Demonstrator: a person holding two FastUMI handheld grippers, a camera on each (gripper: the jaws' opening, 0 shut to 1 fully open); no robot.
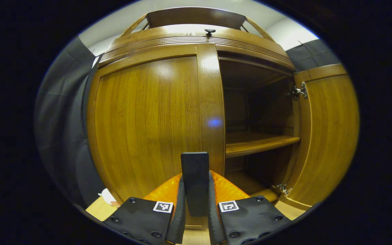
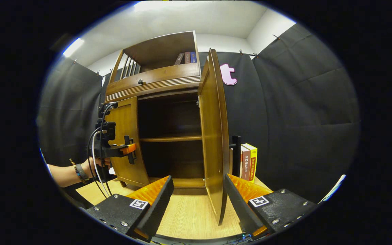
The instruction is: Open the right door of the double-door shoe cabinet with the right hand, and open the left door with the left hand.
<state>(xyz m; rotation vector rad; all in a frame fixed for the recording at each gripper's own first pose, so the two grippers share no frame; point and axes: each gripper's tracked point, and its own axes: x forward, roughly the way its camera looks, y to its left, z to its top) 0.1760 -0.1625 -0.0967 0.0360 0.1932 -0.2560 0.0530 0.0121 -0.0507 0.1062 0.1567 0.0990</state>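
Note:
The wooden shoe cabinet (image 1: 196, 37) fills the left gripper view. Its left door (image 1: 148, 119) lies flush and closed, and its right door (image 1: 328, 136) is swung wide, baring a shelf (image 1: 260, 143). My left gripper (image 1: 196, 180) is shut on the left door's dark upright handle (image 1: 194, 166). In the right gripper view, my right gripper (image 2: 197, 180) is open, and the free edge of the right door (image 2: 213, 136) stands between its spread fingers without touching them. The left gripper (image 2: 131, 149), held by a hand (image 2: 94, 163), sits at the inner edge of the left door (image 2: 124, 136).
Upright books (image 2: 248, 161) stand right of the cabinet, behind the open door. More books (image 2: 185, 57) sit on the top shelf. A drawer knob (image 1: 210, 31) is above the doors. The cabinet rests on a light wooden surface (image 2: 189, 214), with black cloth walls around it.

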